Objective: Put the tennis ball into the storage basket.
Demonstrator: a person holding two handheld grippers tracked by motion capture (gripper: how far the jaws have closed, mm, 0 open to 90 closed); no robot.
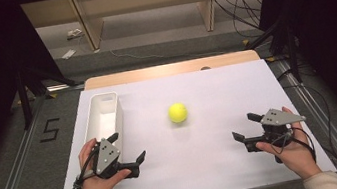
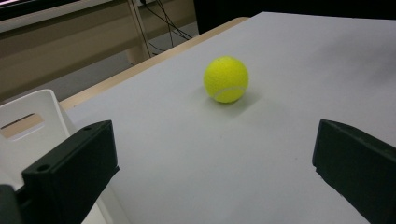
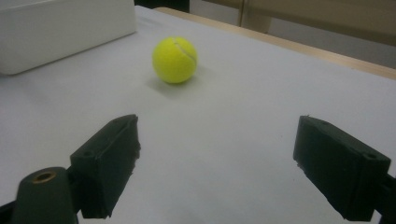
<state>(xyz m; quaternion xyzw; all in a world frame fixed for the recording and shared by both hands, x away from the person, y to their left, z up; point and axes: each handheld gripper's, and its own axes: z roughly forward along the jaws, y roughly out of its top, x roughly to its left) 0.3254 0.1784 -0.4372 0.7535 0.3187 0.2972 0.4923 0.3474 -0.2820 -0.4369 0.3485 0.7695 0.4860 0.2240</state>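
Note:
A yellow tennis ball (image 1: 178,113) rests on the white table sheet (image 1: 199,145), near its middle. My left gripper (image 1: 127,146) sits at the front left, beside the near end of a long white bin (image 1: 103,115), its jaws wide apart and empty. My right gripper (image 1: 246,127) is at the front right, jaws also spread with nothing between them. Both point inward at the ball, well short of it. The left gripper view has the ball (image 2: 226,79) ahead, slightly right; in the right gripper view the ball (image 3: 174,59) lies ahead, left of centre.
The white bin (image 2: 28,121) runs along the sheet's left edge and looks empty. A wooden table edge (image 1: 173,68) shows beyond the sheet. Wooden shelving legs, cables and dark stands lie on the floor behind. Metal rails flank the table.

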